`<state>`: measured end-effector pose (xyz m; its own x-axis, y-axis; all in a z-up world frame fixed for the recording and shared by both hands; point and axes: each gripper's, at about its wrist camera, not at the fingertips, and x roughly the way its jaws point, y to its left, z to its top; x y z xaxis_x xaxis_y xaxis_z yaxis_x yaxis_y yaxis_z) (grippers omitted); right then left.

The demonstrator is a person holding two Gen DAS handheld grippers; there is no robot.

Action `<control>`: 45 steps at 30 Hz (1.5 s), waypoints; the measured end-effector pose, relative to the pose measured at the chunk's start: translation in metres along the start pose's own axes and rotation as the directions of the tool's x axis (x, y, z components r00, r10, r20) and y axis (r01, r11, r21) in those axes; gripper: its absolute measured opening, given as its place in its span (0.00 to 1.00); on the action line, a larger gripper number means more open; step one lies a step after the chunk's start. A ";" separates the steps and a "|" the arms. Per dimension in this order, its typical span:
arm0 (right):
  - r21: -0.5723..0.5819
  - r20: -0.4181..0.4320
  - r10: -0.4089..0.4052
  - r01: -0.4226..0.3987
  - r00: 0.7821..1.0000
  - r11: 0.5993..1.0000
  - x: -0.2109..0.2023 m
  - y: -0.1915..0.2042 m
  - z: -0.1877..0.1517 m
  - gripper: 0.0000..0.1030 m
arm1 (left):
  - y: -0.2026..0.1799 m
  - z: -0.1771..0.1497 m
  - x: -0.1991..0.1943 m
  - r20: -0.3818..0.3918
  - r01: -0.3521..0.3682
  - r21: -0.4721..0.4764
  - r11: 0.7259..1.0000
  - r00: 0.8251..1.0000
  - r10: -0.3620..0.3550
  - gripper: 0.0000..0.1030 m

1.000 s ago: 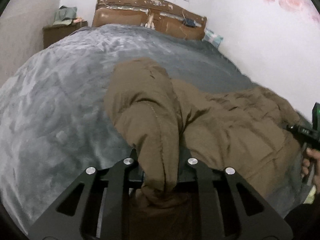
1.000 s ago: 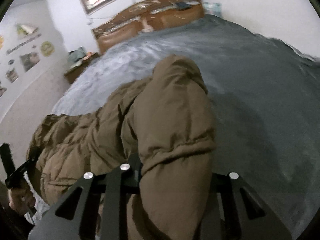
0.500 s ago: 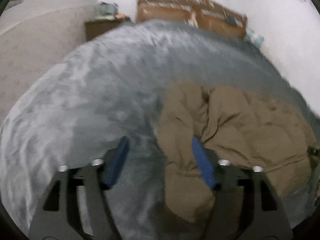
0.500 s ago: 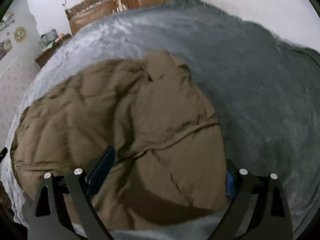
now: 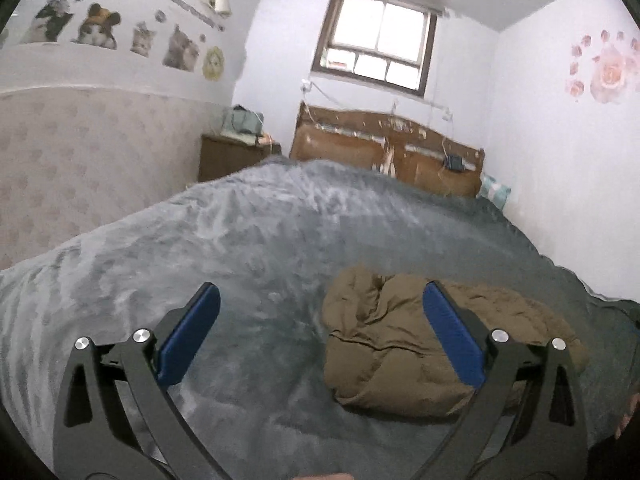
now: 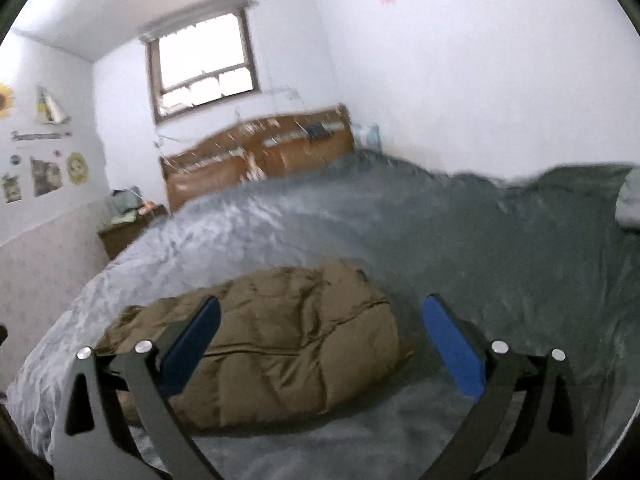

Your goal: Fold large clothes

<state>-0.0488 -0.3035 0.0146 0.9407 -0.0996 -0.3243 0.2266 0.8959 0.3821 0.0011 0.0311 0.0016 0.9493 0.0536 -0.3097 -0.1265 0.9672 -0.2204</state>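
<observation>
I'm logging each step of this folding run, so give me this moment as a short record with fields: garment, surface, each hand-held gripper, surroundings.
garment: brown padded jacket, bundled in a puffy heap, lying free
surface: grey plush blanket covering the bed
left hand-held gripper: jaws opening wide, blue pads bare, nothing between them
right hand-held gripper: jaws opening wide, nothing gripped, jacket lies beyond the pads
surroundings: wooden headboard, window above it, nightstand beside the bed

Open grey blanket (image 5: 248, 248) around folded coat (image 5: 384, 352)
</observation>
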 end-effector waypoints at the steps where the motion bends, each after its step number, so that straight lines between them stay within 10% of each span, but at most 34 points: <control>1: -0.020 0.015 0.010 -0.009 1.000 1.000 -0.006 0.006 -0.001 0.98 | -0.003 -0.003 -0.010 0.009 -0.004 0.007 1.000 1.000 0.004 0.97; 9: -0.283 0.030 0.095 -0.083 0.995 0.955 -0.048 0.070 -0.026 0.98 | -0.026 -0.023 -0.069 0.113 0.111 0.138 0.984 0.985 -0.127 0.97; 17: -0.413 0.064 0.069 -0.037 0.996 0.910 -0.050 0.098 -0.037 0.98 | -0.054 -0.022 -0.040 0.037 0.065 0.206 0.976 0.997 -0.074 0.97; 45: -0.294 0.027 0.049 -0.039 0.998 0.955 -0.031 0.076 -0.033 0.98 | -0.075 -0.031 -0.046 0.118 -0.097 0.332 0.938 0.991 0.061 0.97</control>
<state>-0.0688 -0.2182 0.0246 0.9571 -0.0673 -0.2819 0.1057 0.9867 0.1232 -0.0421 -0.0520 0.0034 0.9673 0.1412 -0.2109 -0.1153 0.9847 0.1306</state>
